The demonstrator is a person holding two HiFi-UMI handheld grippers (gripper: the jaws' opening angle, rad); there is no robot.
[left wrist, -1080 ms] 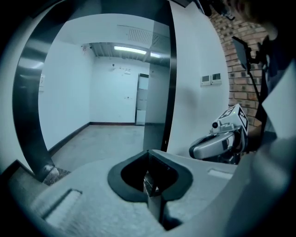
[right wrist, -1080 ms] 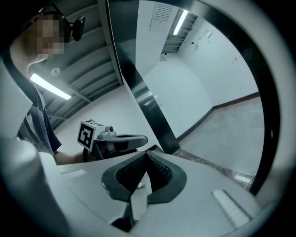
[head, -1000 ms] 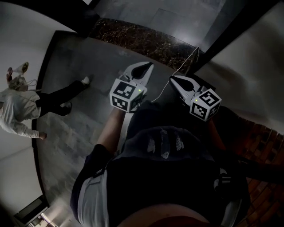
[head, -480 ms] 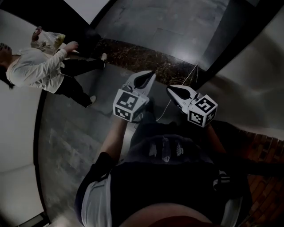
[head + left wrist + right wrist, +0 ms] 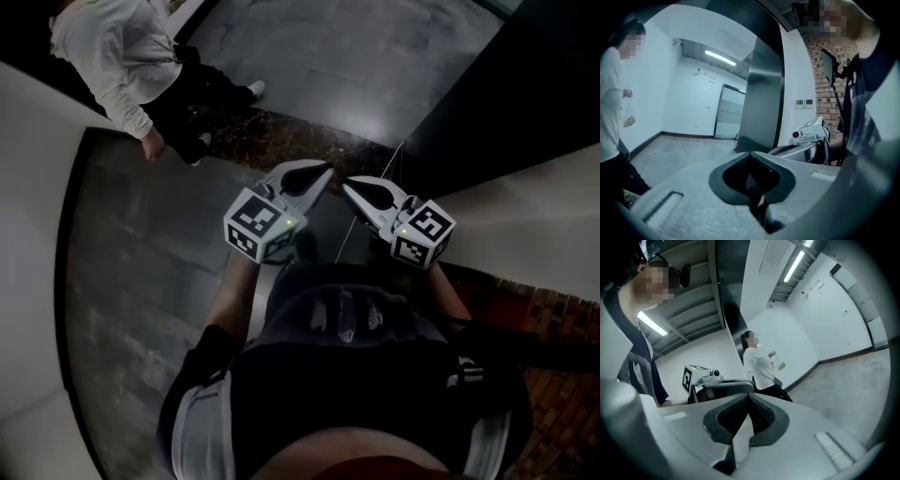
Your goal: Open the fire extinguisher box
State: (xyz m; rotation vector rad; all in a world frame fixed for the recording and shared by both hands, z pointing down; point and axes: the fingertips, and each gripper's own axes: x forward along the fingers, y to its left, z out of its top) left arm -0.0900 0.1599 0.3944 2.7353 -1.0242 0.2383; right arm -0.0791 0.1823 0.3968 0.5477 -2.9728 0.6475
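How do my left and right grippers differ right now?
In the head view the grey two-jaw left gripper angles up-right, the matching right gripper up-left, tips close together. The left gripper faces a steel panel and a brick wall; the right faces a person in a white top. Both are shut with nothing between the jaws.

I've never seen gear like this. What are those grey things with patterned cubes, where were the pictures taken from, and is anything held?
A person holds two grey hand tools: the left gripper and the right gripper, each with a black-and-white marker cube. One camera sits on the person's head, looking down at the grey stone floor; one more rides on each gripper, looking along its jaws. Both grippers' jaws are shut, holding nothing. A passer-by in a white top is nearby.
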